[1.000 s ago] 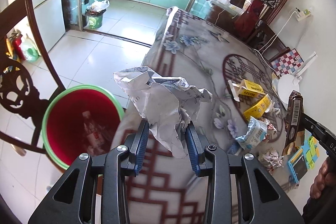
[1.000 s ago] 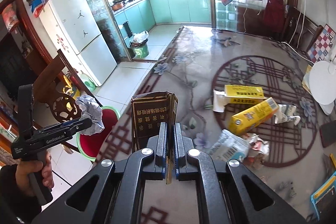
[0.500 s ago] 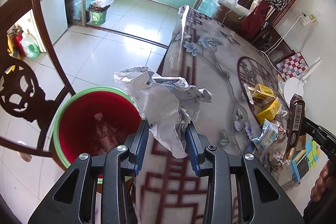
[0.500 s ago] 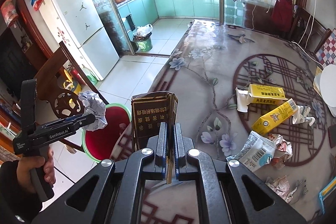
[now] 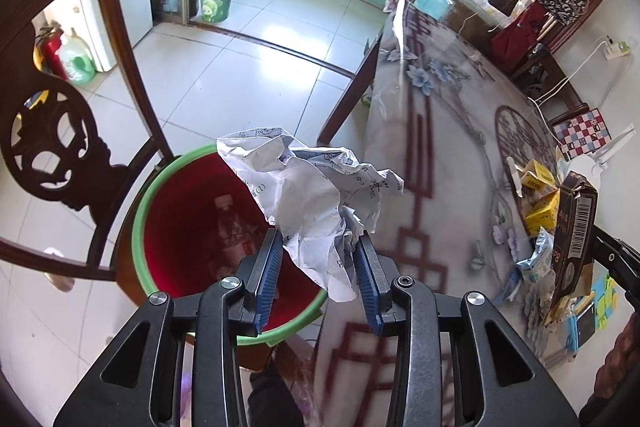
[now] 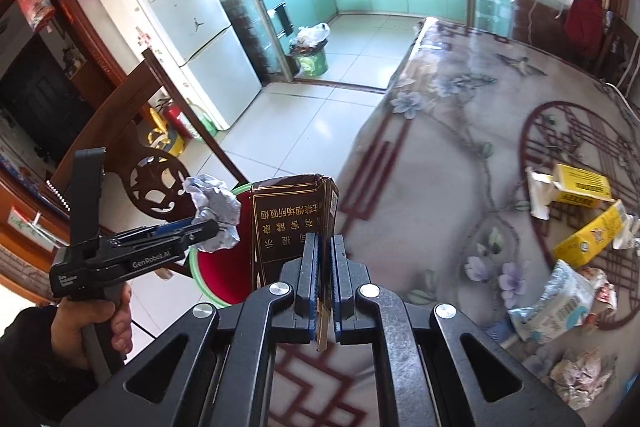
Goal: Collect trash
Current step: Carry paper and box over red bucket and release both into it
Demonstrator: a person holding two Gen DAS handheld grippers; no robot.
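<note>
At the far left of the left wrist view stands a carved wooden chair [image 5: 60,131], its back post running down beside the red bin with a green rim [image 5: 141,223]. The bin sits on the tiled floor, just off the table's near-left corner, and a clear bottle [image 5: 230,227] lies inside it. The left gripper [image 5: 318,269] pinches a crumpled paper ball [image 5: 308,195] between its blue pads, held over the bin's right rim rather than its centre. Only this view looks down into the bin; the right wrist view shows just a slice of its rim and red wall [image 6: 216,275] behind the left tool.

The right wrist view alone shows the hand [image 6: 100,323] holding the left gripper [image 6: 212,227], with the paper ball [image 6: 214,213] at its tip. To its right, the right gripper [image 6: 324,291] has its jaws pressed on the thin lower edge of a flattened dark brown carton [image 6: 292,223], held upright above the table's left edge. In the left view that carton [image 5: 576,231] appears at the far right, edge-on, showing its barcode.

On the flowered table [image 6: 440,155], towards its right side, lie two yellow boxes [image 6: 580,183] [image 6: 588,235], a crinkled white wrapper [image 6: 556,303] and a small paper wad [image 6: 580,375] nearer the front edge. The tabletop's left half is bare cloth, and open floor lies between bin, chair and the kitchen doorway, where a small green bin [image 6: 310,59] stands.
</note>
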